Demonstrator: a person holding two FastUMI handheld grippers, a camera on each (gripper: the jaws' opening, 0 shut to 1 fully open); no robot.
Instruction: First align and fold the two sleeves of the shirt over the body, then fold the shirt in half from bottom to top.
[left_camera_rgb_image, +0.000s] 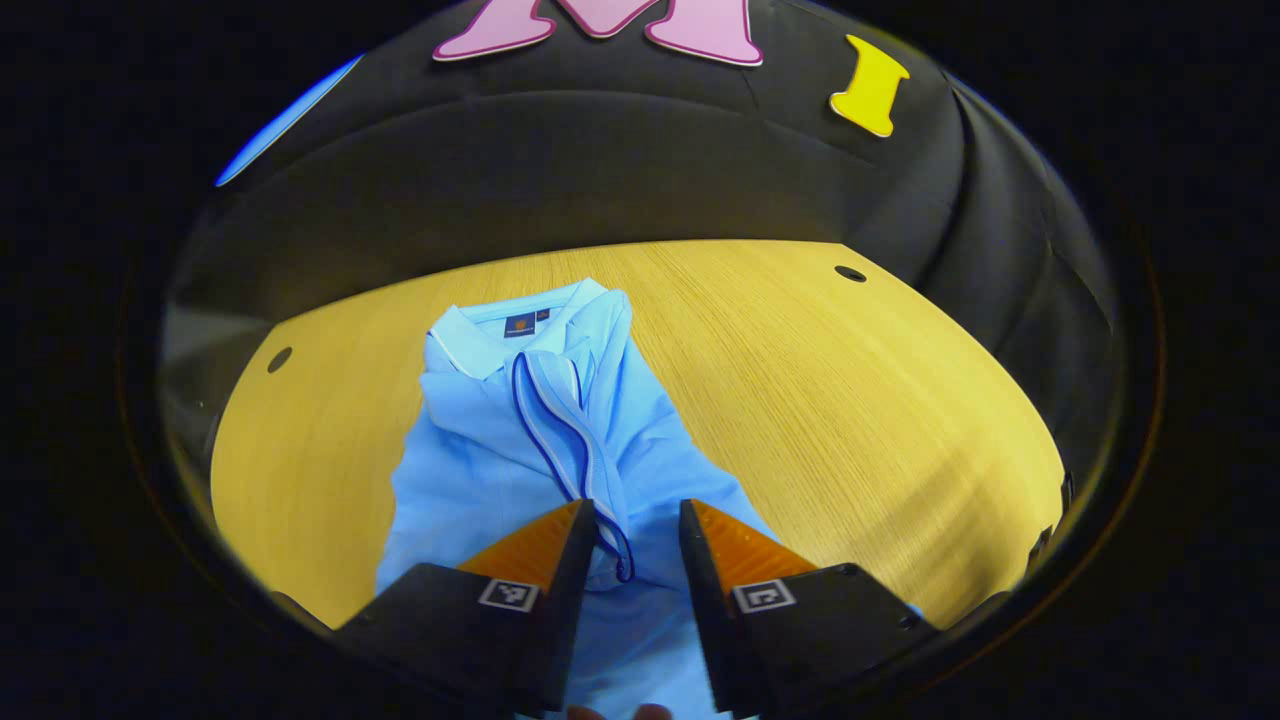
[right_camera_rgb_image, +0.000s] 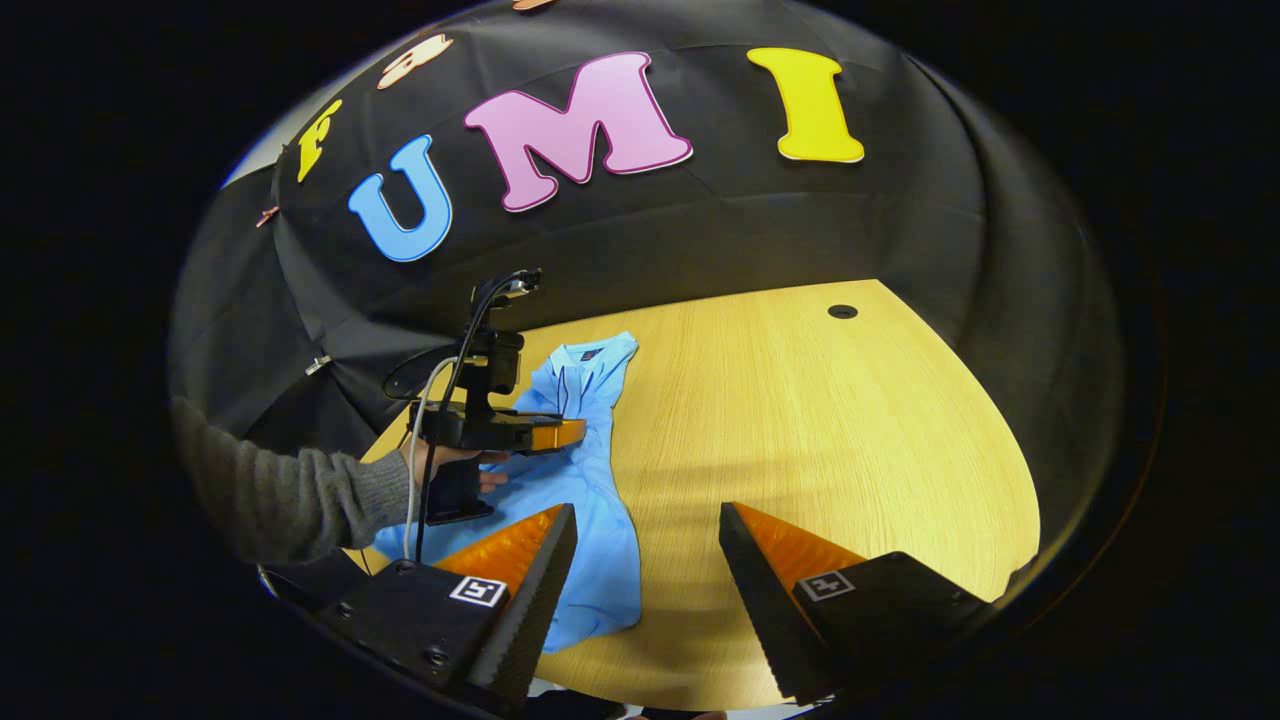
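Black cloth walls rise behind a round, pale wooden table (left_camera_rgb_image: 880, 400) with small dark holes near its rim. Over it, the left gripper (left_camera_rgb_image: 638, 530) hangs with its fingers a narrow gap apart, gripping nothing, above a light-blue polo shirt (left_camera_rgb_image: 470, 470) lying collar-away with a dark-trimmed sleeve (left_camera_rgb_image: 565, 430) folded over its body. Farther right, the right gripper (right_camera_rgb_image: 645, 535) stands wide open and empty above bare wood beside the shirt's hem. A grey-sleeved hand (right_camera_rgb_image: 440, 465) holds the left gripper.

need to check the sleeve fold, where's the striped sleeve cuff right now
In the left gripper view the sleeve cuff lies folded over the middle of the shirt, running from below the collar down between the left gripper fingers.
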